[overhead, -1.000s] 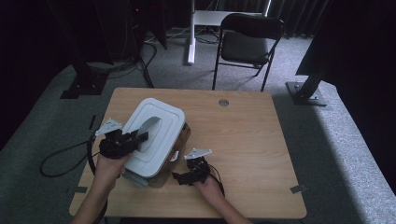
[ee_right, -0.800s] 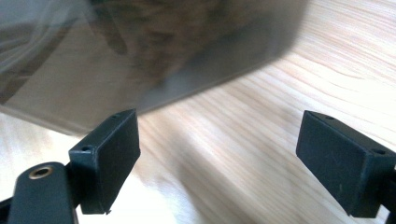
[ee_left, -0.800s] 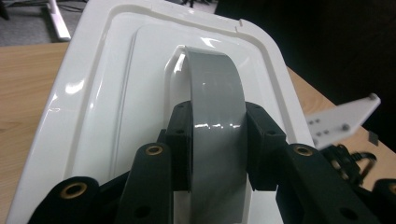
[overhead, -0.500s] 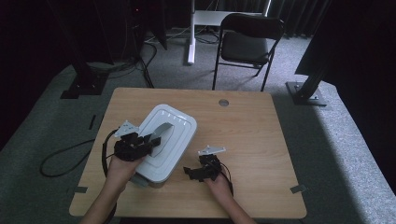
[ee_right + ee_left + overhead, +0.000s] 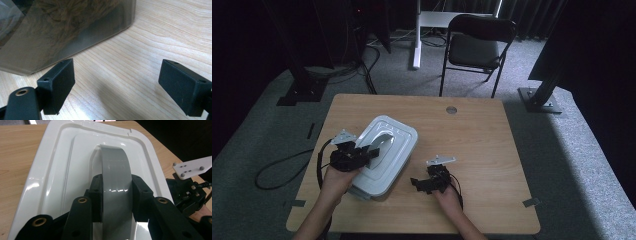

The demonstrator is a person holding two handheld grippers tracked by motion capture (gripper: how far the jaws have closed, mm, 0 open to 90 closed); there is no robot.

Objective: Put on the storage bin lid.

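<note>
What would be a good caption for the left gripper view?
Left gripper closed on the grey handle of a white box lid, above a wooden table.

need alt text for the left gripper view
The left tongs are shut on the grey handle of a white lid, one black pad on each side of the handle. The lid's box sits on a wooden table, and the right tongs show at the right edge.

Box contents — brownish, blurred behind tinted wall, cut off by edge
</note>
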